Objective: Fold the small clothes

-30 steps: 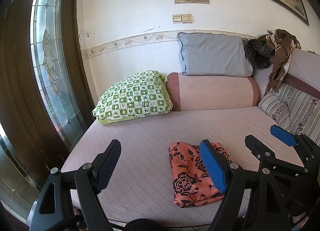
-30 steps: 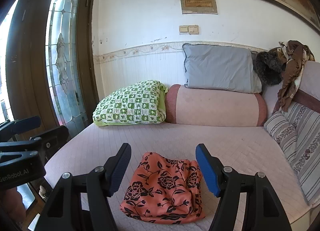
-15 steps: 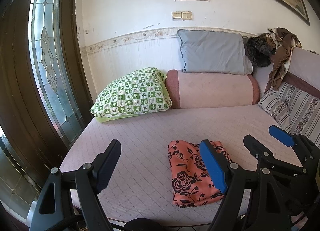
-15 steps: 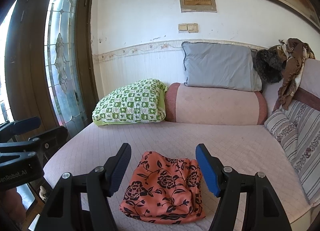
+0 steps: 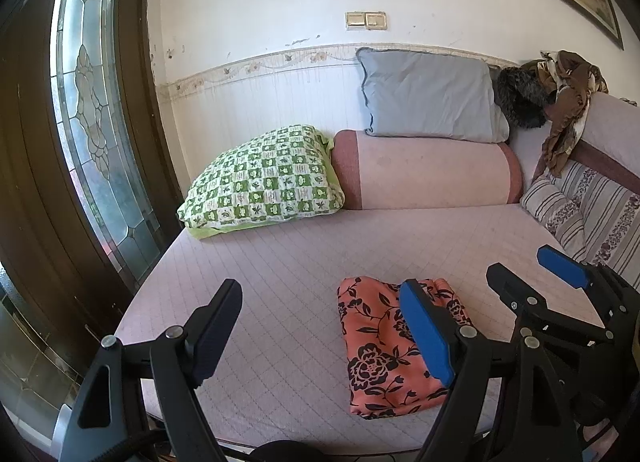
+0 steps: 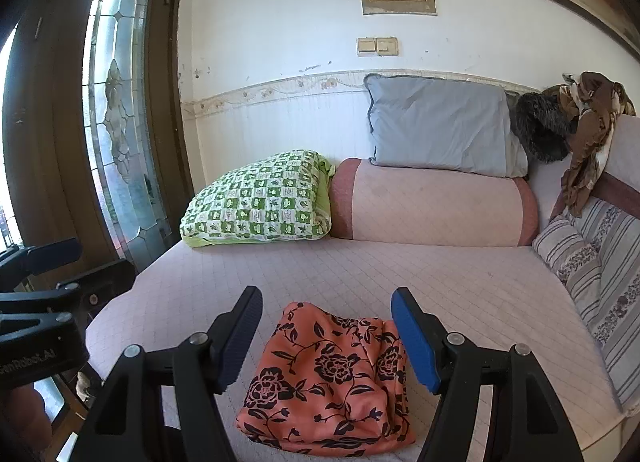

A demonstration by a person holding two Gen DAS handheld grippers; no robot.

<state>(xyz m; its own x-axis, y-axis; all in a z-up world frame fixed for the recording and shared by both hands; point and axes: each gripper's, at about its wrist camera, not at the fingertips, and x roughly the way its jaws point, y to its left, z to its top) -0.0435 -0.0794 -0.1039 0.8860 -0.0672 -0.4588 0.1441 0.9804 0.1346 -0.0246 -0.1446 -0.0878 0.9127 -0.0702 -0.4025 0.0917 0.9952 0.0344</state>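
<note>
A folded orange cloth with a black flower print [image 5: 380, 346] lies flat near the front edge of the pink quilted daybed [image 5: 320, 258]. It also shows in the right wrist view [image 6: 332, 378], low and centred. My left gripper [image 5: 320, 326] is open and empty, held above the bed to the left of the cloth. My right gripper [image 6: 326, 336] is open and empty, hovering just in front of the cloth, which sits between its fingers in view. The right gripper also shows in the left wrist view [image 5: 560, 274].
A green checked pillow [image 5: 264, 178], a pink bolster [image 5: 428, 174] and a grey pillow [image 5: 428, 98] line the back wall. A striped cushion [image 5: 592, 214] and brown clothes [image 5: 568, 110] sit at the right. A wooden door with stained glass [image 5: 92, 110] stands left.
Both views have shifted slightly, both grippers easing back a little from the bed. The cloth has not moved and both grippers stay open.
</note>
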